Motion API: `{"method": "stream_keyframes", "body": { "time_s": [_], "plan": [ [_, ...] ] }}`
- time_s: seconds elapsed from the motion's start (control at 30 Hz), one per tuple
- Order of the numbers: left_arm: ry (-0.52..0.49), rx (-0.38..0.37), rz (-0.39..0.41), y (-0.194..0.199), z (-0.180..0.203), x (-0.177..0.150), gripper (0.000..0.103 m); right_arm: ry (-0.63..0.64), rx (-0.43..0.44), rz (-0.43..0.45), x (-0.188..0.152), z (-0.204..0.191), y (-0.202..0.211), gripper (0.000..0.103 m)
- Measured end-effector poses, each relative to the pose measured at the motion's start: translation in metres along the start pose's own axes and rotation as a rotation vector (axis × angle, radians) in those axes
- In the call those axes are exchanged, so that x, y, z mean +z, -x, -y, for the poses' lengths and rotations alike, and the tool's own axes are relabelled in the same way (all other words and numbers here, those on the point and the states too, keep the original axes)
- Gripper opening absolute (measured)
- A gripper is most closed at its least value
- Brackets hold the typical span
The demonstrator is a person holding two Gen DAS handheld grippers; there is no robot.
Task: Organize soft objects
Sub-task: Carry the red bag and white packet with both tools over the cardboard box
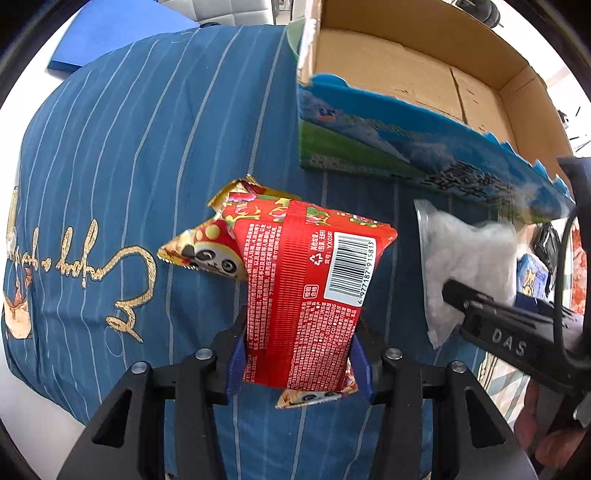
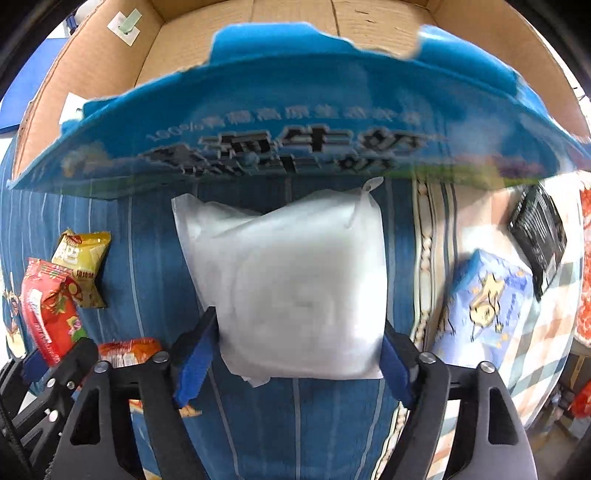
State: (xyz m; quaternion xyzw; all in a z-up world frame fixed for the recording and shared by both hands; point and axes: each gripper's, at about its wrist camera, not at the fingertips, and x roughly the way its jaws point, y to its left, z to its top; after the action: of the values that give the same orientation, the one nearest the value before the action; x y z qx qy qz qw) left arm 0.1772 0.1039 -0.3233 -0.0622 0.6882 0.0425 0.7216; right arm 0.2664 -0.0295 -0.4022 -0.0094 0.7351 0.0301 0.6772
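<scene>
My left gripper (image 1: 299, 354) is shut on a red snack packet (image 1: 306, 288) with a barcode and a panda print, held above the blue striped cloth (image 1: 147, 147). My right gripper (image 2: 299, 350) is shut on a white soft pack in clear wrap (image 2: 291, 288), held just below the blue front wall of the open cardboard box (image 2: 295, 122). In the left wrist view the box (image 1: 424, 74) is at the upper right, and the white pack (image 1: 469, 258) and right gripper (image 1: 480, 314) are at the right. The red packet also shows in the right wrist view (image 2: 48, 306).
A yellow snack packet (image 2: 85, 266) and an orange packet (image 2: 129, 350) lie on the cloth at the left. A blue-and-white printed pack (image 2: 487, 299) and a black pack (image 2: 539, 236) lie at the right on a patterned cloth. A blue board (image 1: 110, 29) lies beyond the cloth.
</scene>
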Motion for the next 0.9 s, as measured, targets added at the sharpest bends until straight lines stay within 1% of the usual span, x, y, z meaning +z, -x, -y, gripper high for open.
{"method": "stream_keyframes", "body": {
  "time_s": [0.03, 0.1, 0.13, 0.2, 0.37, 0.47, 0.53, 0.57, 0.6, 0.63, 0.77, 0.8, 0.83, 0.9],
  "plan": [
    [-0.005, 0.0, 0.001, 0.001, 0.001, -0.002, 0.045, 0.0, 0.003, -0.003, -0.008, 0.008, 0.005, 0.076],
    [-0.02, 0.0, 0.005, 0.003, 0.006, -0.007, 0.045, -0.007, 0.006, -0.02, -0.019, 0.013, 0.009, 0.075],
    [-0.032, 0.0, 0.008, 0.005, 0.01, -0.01, 0.045, -0.01, 0.01, -0.027, -0.02, 0.019, 0.013, 0.075],
    [-0.052, -0.005, 0.008, 0.007, 0.02, -0.019, 0.045, -0.023, 0.016, -0.043, -0.034, 0.028, 0.016, 0.075],
    [-0.111, -0.048, -0.025, 0.004, 0.055, -0.046, 0.045, -0.093, 0.01, -0.091, -0.079, 0.068, 0.023, 0.075],
    [-0.165, -0.062, -0.062, -0.006, 0.088, -0.062, 0.045, -0.135, -0.001, -0.12, -0.098, 0.094, 0.023, 0.076],
    [-0.19, -0.059, -0.095, -0.019, 0.105, -0.071, 0.045, -0.142, -0.013, -0.138, -0.104, 0.106, 0.02, 0.077],
    [-0.198, -0.055, -0.106, -0.024, 0.109, -0.074, 0.045, -0.142, -0.004, -0.154, -0.106, 0.109, 0.018, 0.079],
    [-0.206, -0.042, -0.121, -0.033, 0.114, -0.075, 0.045, -0.149, 0.016, -0.17, -0.104, 0.108, 0.013, 0.082],
    [-0.21, -0.035, -0.132, -0.039, 0.116, -0.077, 0.045, -0.145, 0.03, -0.177, -0.104, 0.108, 0.01, 0.083],
    [-0.198, -0.011, -0.174, -0.061, 0.117, -0.079, 0.045, -0.113, 0.039, -0.176, -0.099, 0.106, 0.01, 0.086],
    [-0.186, -0.009, -0.188, -0.069, 0.117, -0.078, 0.045, -0.111, 0.041, -0.178, -0.111, 0.118, 0.007, 0.086],
    [-0.179, -0.009, -0.196, -0.073, 0.117, -0.078, 0.045, -0.104, 0.037, -0.182, -0.116, 0.121, 0.003, 0.087],
    [-0.172, -0.004, -0.198, -0.081, 0.118, -0.074, 0.045, -0.093, 0.032, -0.183, -0.116, 0.118, 0.003, 0.087]
  ]
}}
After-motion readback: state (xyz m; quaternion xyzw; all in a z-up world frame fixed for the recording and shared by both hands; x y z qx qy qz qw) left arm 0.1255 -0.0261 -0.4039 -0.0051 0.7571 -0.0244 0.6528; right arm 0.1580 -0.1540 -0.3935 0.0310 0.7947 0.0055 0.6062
